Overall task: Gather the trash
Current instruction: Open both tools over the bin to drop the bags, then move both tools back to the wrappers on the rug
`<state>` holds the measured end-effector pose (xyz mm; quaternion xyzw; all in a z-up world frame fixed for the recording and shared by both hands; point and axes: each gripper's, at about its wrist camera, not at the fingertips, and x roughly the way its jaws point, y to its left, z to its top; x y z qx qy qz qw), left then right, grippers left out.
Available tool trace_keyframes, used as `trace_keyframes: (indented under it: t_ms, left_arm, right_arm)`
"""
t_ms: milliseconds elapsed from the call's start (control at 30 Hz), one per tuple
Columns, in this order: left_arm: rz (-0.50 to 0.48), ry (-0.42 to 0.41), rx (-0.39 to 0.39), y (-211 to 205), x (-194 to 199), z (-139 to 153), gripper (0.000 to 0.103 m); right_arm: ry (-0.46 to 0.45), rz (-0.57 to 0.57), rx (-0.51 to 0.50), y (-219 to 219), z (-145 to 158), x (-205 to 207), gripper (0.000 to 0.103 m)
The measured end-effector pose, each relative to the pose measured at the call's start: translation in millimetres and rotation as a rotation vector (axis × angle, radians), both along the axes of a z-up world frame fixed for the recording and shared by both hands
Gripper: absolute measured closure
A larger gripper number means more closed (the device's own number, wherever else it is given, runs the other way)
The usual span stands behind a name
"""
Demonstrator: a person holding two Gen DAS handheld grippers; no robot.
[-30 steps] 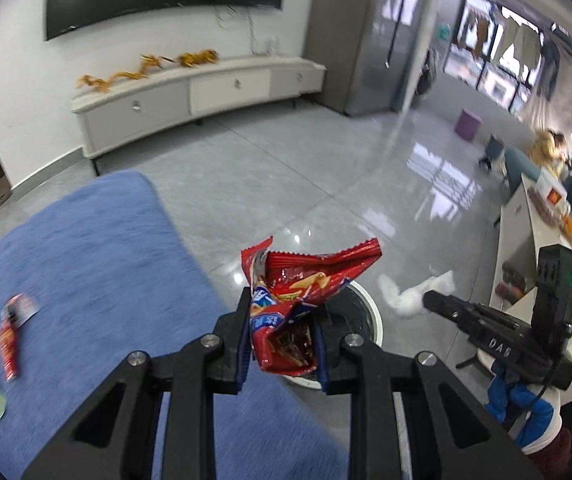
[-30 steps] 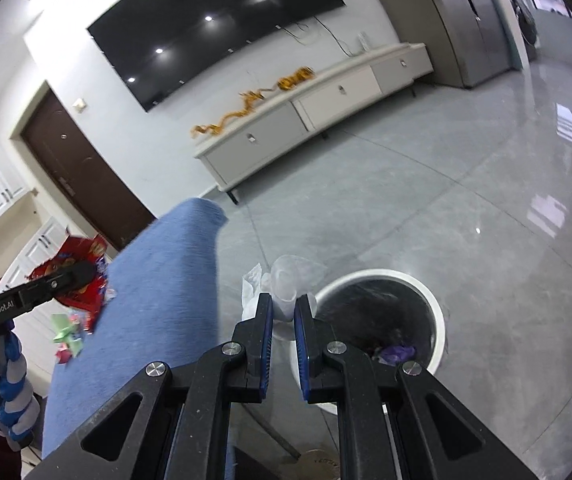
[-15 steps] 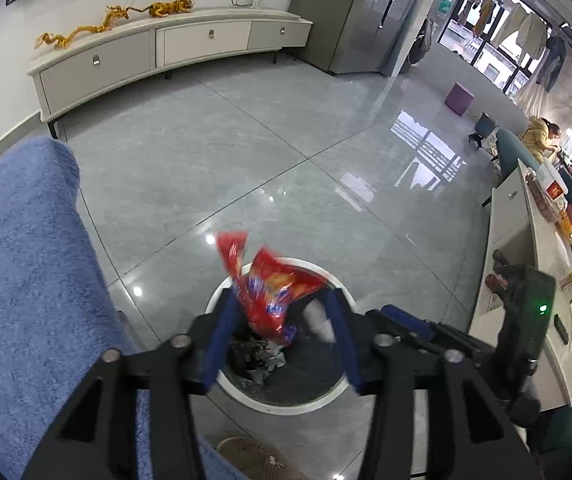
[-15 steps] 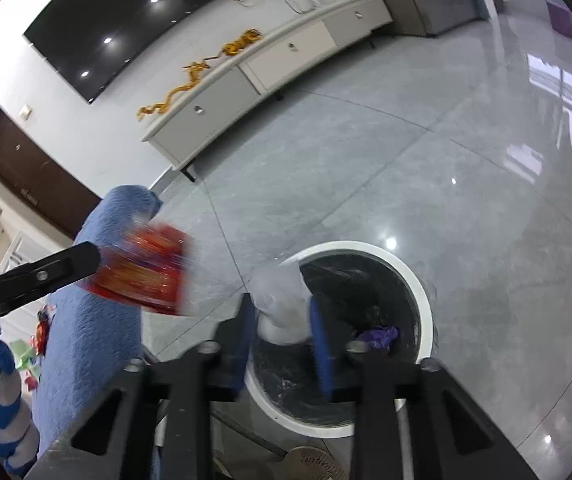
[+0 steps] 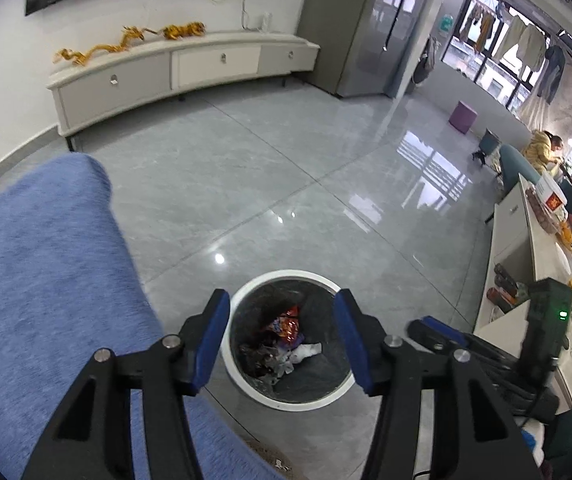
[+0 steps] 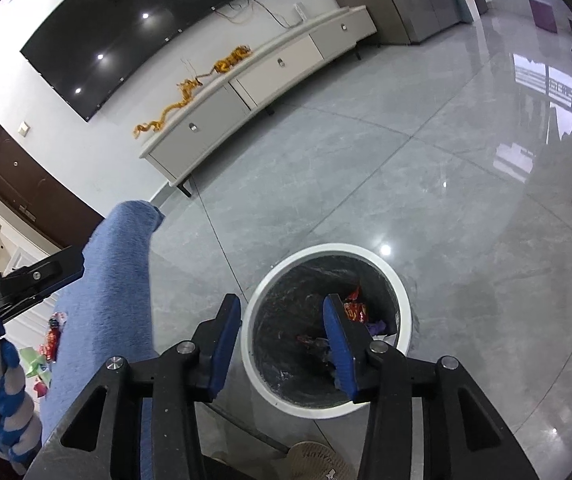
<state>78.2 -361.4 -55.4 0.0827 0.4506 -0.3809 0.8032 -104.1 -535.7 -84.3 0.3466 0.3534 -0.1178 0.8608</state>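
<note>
No text reads clearly; the red snack wrapper (image 5: 286, 326) in the trash bin (image 5: 246, 380) perhaps bears print, too blurred.

The left gripper (image 5: 282, 338) hangs above the white-rimmed trash bin (image 5: 246, 292) with its blue-padded jaws spread wide and nothing between them. Down in the bin lie a red snack wrapper (image 5: 286, 326) and a crumpled white tissue (image 5: 305, 350) (among other dark scraps). The right gripper (image 5: 429, 326) reaches in from the right, beside the bin. A blue cloth (image 5: 42, 260) covers the surface at left.
</note>
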Motion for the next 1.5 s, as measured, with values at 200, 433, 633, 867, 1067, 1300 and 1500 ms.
trace_keyframes:
  t_ms: [200,433,633,867,1067,1300,1500]
  left_arm:
    - [0.062,-0.072,-0.038,48,-9,30,0.05]
    - [0.139,-0.164,-0.092,133,-17,66,0.048]
    - [0.253,-0.237,-0.116,227,-17,86,0.048]
    - [0.455,-0.304,-0.136,368,-9,106,0.048]
    - [0.636,-0.409,-0.166,486,-4,153,0.048]
    - [0.75,-0.523,-0.188,567,-8,207,0.048]
    - [0.765,-0.555,-0.185,613,-12,217,0.048]
  right_arm:
    - [-0.076,0.012,-0.042,20,43,-23,0.056]
    - [-0.193,0.088,-0.133,71,112,-28,0.056]
    - [-0.266,0.189,-0.198,124,160,-13,0.054]
    - [-0.32,0.308,-0.24,187,199,17,0.052]
    - [-0.37,0.382,-0.264,235,240,42,0.052]
    - [-0.433,0.466,-0.29,287,291,66,0.052]
    - [-0.479,0.539,-0.314,329,321,84,0.043]
